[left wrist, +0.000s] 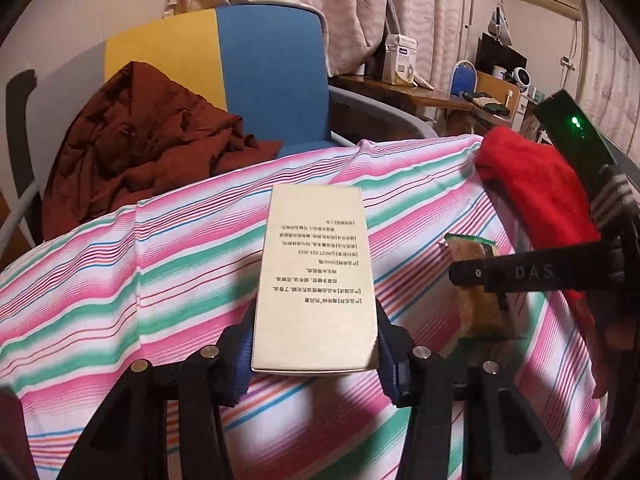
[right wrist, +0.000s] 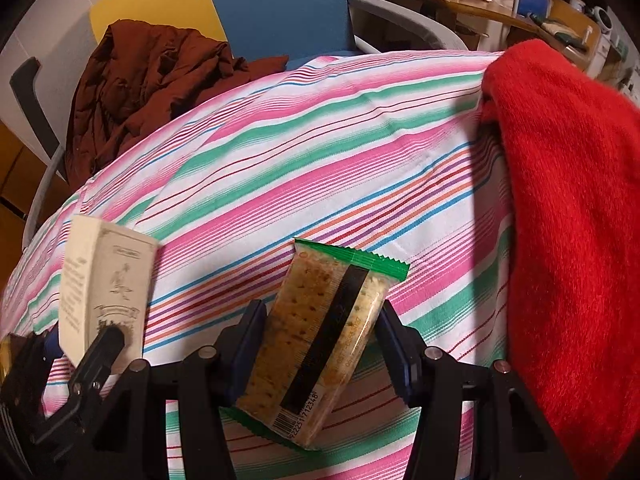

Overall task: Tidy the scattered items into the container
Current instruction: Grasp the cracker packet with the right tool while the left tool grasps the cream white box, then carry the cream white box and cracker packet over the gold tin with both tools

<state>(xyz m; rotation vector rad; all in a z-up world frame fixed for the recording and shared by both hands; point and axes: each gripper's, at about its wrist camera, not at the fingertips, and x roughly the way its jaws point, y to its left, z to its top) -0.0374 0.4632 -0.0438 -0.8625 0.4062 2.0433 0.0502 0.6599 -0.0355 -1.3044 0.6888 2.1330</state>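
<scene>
Left wrist view: left gripper (left wrist: 316,344) clenched on a cream carton (left wrist: 316,280), long axis pointing straight ahead. Right gripper (right wrist: 320,344) grasps a cracker packet (right wrist: 320,340) likewise, over the striped counter (right wrist: 320,140); no container visible.

home room, curtains (left wrist: 400,8), chair (left wrist: 272,80)

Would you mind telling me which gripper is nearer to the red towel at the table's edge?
Right. The right gripper, shut on the cracker packet, sits just beside the red towel; the left gripper, holding the cream box, is farther away.
</scene>
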